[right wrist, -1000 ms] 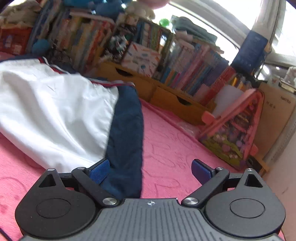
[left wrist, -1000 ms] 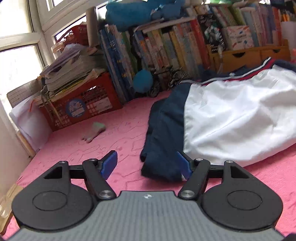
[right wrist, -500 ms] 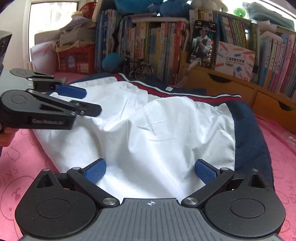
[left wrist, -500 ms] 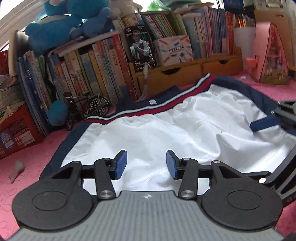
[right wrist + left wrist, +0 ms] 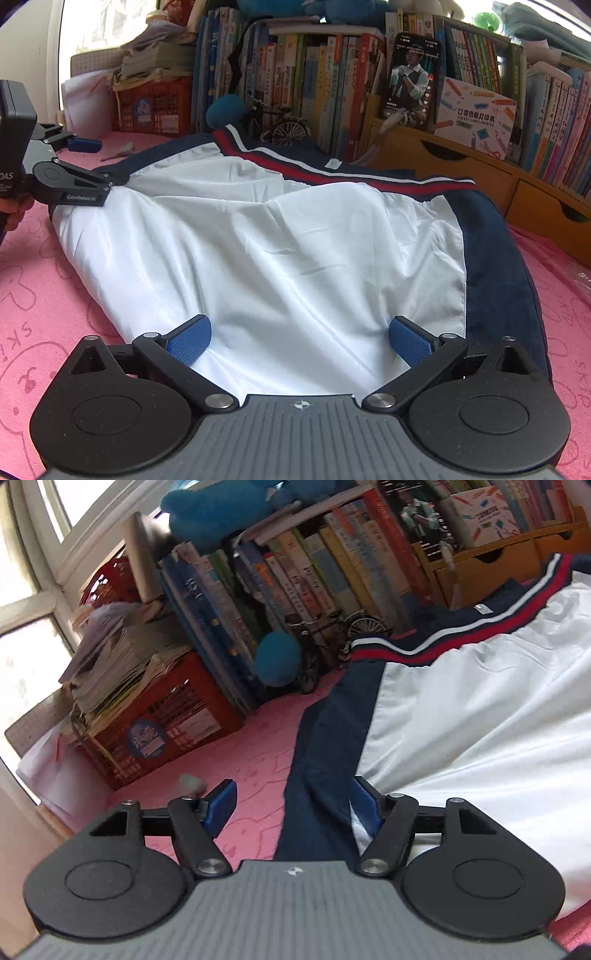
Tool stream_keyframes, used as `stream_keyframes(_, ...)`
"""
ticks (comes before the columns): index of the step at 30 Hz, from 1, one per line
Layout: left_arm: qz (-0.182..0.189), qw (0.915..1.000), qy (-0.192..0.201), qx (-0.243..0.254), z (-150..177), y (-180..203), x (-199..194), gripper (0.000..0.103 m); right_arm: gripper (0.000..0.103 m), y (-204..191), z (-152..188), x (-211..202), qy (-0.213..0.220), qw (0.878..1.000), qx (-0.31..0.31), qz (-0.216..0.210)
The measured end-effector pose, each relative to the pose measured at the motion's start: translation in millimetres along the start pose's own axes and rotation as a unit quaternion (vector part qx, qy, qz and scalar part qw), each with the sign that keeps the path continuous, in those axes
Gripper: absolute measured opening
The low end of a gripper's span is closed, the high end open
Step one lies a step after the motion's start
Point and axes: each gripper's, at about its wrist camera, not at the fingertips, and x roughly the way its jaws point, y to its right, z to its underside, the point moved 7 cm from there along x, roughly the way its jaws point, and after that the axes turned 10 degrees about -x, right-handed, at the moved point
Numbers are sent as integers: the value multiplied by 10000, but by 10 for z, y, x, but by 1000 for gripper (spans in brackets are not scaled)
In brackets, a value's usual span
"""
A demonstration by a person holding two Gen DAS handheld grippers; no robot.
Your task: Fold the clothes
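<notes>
Right wrist: right gripper (image 5: 300,338) wide over shorts (image 5: 280,258); left gripper (image 5: 291,805) open at navy edge

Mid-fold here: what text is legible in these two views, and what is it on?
"GenRobot.AI": side of the left tongs.
"SKi": partial print on the pink mat.
"POCKET LABEL PRINTER": small line on the printer box; the Chinese line above it is unclear.
Book spines and crate sticker: too small or blurred.
</notes>
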Motion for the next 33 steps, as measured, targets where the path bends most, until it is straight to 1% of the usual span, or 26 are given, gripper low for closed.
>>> stream_keyframes(2,284,9976,-100,-626,-107,-128,-61,56,103,7,-4,4,0,10000,15,-6)
stream_keyframes(3,473,9963,-16,-721,-185,-105,-118,56,103,7,-5,5,1,10000,22,-7)
stream_keyframes(5,862,9940,278,-607,-353,61,-243,56,103,9,-7,5,4,10000,34,-15)
stream_keyframes(7,1308,9899,444,-323,-489,435,-299,56,103,12,-9,5,6,10000,49,-24)
stream_keyframes(8,1537,9867,496,-189,-551,635,-319,58,103,15,-8,5,9,10000,60,-31)
stream_keyframes(10,1834,9823,373,-39,-608,1048,-227,59,103,20,-8,5,14,10000,84,-43)
stream_keyframes(11,1893,9816,238,22,-611,1233,-132,58,103,23,-7,5,17,9999,95,-50)
stream_keyframes(12,1893,9819,68,86,-601,1395,-11,55,103,26,-7,5,19,9999,107,-56)
stream_keyframes(13,1798,9835,-91,161,-577,1503,126,52,103,29,-6,5,22,9999,119,-62)
stream_keyframes(14,1618,9862,-241,245,-542,1562,277,48,103,32,-6,5,25,9999,130,-68)
stream_keyframes(15,1427,9888,-329,298,-514,1576,407,49,103,34,-6,5,28,9999,142,-75)
stream_keyframes(17,1099,9933,-312,186,-484,1405,593,50,103,42,-4,7,30,9998,171,-94)
stream_keyframes(18,997,9944,-318,125,-473,1292,655,52,103,49,-2,10,26,9997,196,-115)
stream_keyframes(19,940,9949,-348,81,-465,1169,696,54,103,57,-1,13,21,9997,222,-136)
stream_keyframes(21,843,9957,-385,44,-446,946,764,62,103,71,3,19,12,9995,272,-179)
stream_keyframes(23,842,9958,-367,-18,-449,786,737,61,103,86,7,26,4,9992,323,-221)
stream_keyframes(24,905,9950,-362,-235,-459,712,685,62,103,94,9,29,-1,9991,348,-243)
stream_keyframes(26,1133,9895,-359,-821,-492,559,529,61,103,102,11,33,-13,9989,382,-270)
stream_keyframes(28,1349,9840,-256,-1136,-479,458,306,60,103,93,9,34,-31,9990,363,-247)
stream_keyframes(29,1382,9835,-180,-1152,-457,428,193,62,103,90,8,34,-38,9991,355,-237)
stream_keyframes(30,1314,9859,-104,-1035,-410,413,102,67,103,88,8,34,-45,9991,347,-227)
stream_keyframes(33,1023,9934,57,-512,-190,372,-49,70,103,76,0,34,-77,9994,290,-175)
